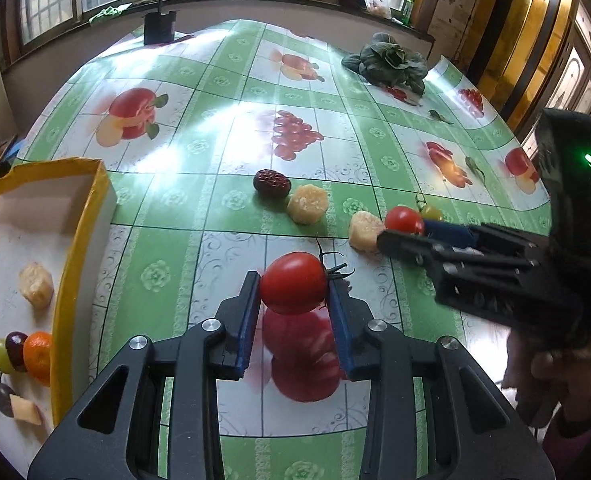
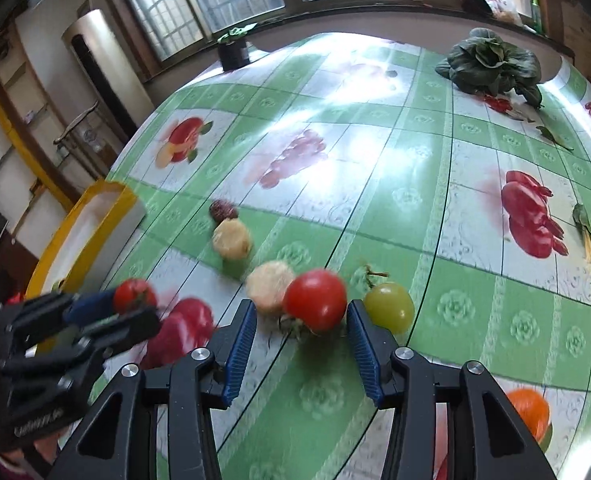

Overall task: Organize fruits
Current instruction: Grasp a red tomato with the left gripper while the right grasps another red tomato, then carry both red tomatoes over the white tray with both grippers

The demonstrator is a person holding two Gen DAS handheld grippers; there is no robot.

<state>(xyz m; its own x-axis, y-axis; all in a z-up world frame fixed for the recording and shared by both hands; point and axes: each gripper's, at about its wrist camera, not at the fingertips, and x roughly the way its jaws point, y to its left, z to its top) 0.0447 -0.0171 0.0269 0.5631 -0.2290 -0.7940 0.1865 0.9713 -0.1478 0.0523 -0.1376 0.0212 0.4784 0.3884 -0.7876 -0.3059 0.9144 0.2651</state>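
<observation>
My left gripper (image 1: pixel 294 285) is shut on a red tomato (image 1: pixel 293 282) and holds it above the tablecloth; it also shows in the right wrist view (image 2: pixel 134 295). My right gripper (image 2: pixel 301 316) is open, its blue pads on either side of a second red tomato (image 2: pixel 316 298) on the table. A green grape (image 2: pixel 389 306) lies just right of it and a pale yellow fruit chunk (image 2: pixel 269 286) just left. Another chunk (image 2: pixel 231 238) and a dark red berry (image 2: pixel 222 210) lie further back. The yellow-rimmed white box (image 1: pixel 81 248) at left holds a chunk, grapes and an orange (image 1: pixel 38 352).
A leafy green vegetable (image 1: pixel 391 62) lies at the far right of the table. A black box (image 1: pixel 159 26) stands at the far edge under the window. The tablecloth (image 1: pixel 199 208) carries printed fruit pictures. An orange shape (image 2: pixel 529 408) shows near the right gripper's base.
</observation>
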